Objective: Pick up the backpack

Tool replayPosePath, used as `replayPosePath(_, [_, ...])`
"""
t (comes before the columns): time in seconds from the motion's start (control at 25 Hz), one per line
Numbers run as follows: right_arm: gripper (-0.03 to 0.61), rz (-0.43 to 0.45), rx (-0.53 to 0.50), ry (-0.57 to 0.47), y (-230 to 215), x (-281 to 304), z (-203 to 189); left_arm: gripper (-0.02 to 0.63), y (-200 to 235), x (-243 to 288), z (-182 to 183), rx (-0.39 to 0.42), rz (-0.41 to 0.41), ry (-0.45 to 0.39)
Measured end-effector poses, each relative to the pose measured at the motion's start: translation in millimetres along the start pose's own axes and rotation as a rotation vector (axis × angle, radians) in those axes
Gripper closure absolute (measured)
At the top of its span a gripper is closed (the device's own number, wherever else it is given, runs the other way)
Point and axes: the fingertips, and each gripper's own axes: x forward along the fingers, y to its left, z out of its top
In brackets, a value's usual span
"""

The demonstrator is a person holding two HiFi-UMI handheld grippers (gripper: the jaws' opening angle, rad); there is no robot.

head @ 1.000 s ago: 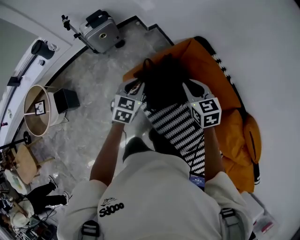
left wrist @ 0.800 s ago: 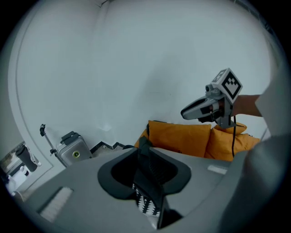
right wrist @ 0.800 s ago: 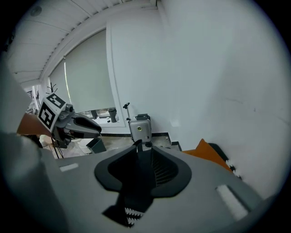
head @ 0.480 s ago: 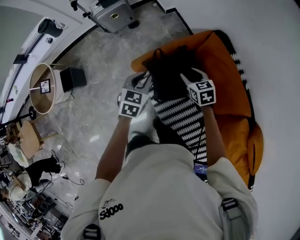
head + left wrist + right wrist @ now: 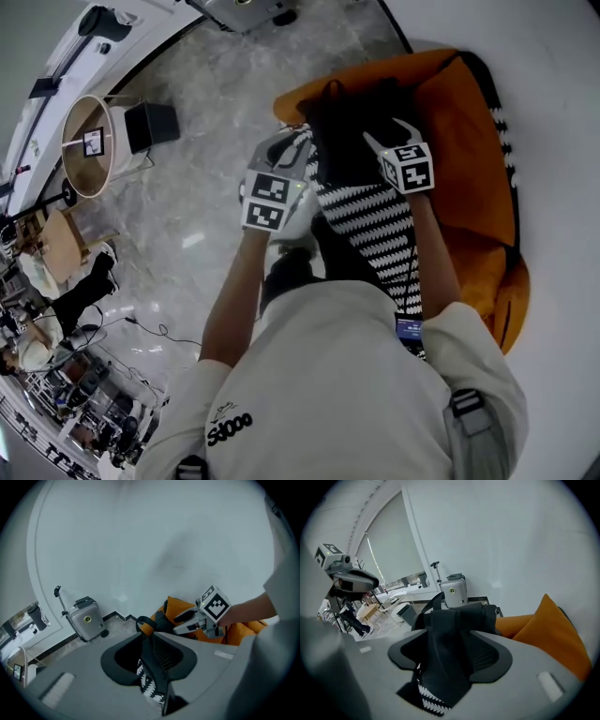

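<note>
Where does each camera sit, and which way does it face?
Head view: on the person's head, looking down at arms, left tongs, right tongs, backpack.
Left gripper view: on left tongs, facing the wall; right tongs visible.
Right gripper view: on right tongs, jaws opening around strap; left tongs visible.
Gripper views share the suitcase.

Studio-like indoor space, marble floor point(image 5: 197, 216), orange cushioned seat point(image 5: 469, 159), silver suitcase point(image 5: 86, 619), cluttered workstations point(image 5: 84, 412) beyond

Black lettering point(image 5: 229, 430) is showing on the back of the person's white shirt point(image 5: 328, 375), reading roughly "Sd000". The left cube point(image 5: 266, 202) and the right cube point(image 5: 410, 169) are displaying black-and-white square code markers, not words. Nothing else is reading clearly.
</note>
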Motion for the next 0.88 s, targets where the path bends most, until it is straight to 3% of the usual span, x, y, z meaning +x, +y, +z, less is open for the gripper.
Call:
replayPosePath(0.36, [0.192, -0.023, -0.040, 0.013, 14, 34, 1, 0.537, 15, -12, -20, -0.051, 0.036, 0.030])
replayPosePath(0.68, [0.225, -0.072, -0.010, 0.051, 10, 55, -3, 0.552, 27, -26, -38, -0.076, 0.050, 0.049])
replayPosePath(0.88, [0.265, -0.049, -0.021, 0.115, 7, 56, -7, 0.558, 29, -33, -44, -0.074, 0.043, 0.042])
